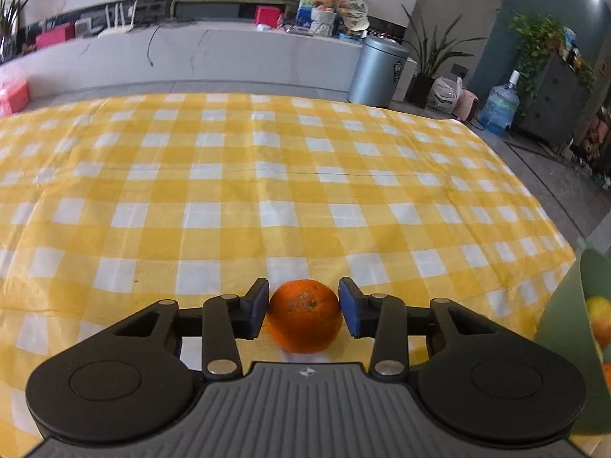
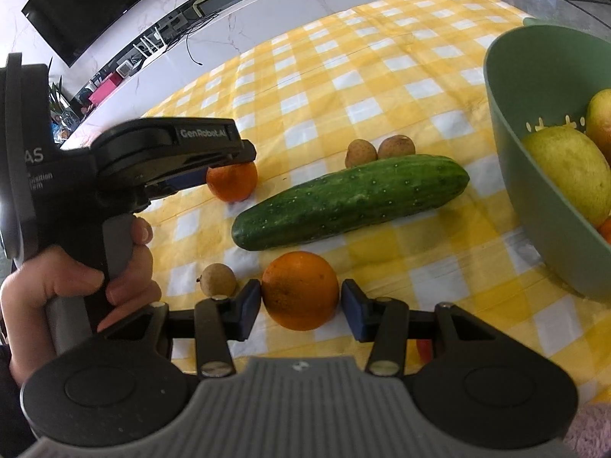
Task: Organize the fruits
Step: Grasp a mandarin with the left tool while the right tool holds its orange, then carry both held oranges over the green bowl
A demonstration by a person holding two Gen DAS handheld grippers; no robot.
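In the left wrist view my left gripper [image 1: 303, 307] has its blue pads on both sides of an orange [image 1: 304, 315] that rests on the yellow checked cloth; the pads touch or nearly touch it. In the right wrist view my right gripper [image 2: 301, 307] straddles a second orange [image 2: 301, 290] on the cloth, the left pad touching, the right pad a small gap away. The left gripper's body [image 2: 152, 160] shows there over the first orange [image 2: 232, 181]. A green bowl [image 2: 534, 206] at the right holds a yellow-green fruit [image 2: 569, 171] and others.
A cucumber [image 2: 351, 200] lies across the cloth beyond the right gripper. Two small brown fruits [image 2: 380, 150] sit behind it and one [image 2: 218, 279] lies by the right gripper's left finger. The bowl's edge [image 1: 573, 305] shows at the right of the left view.
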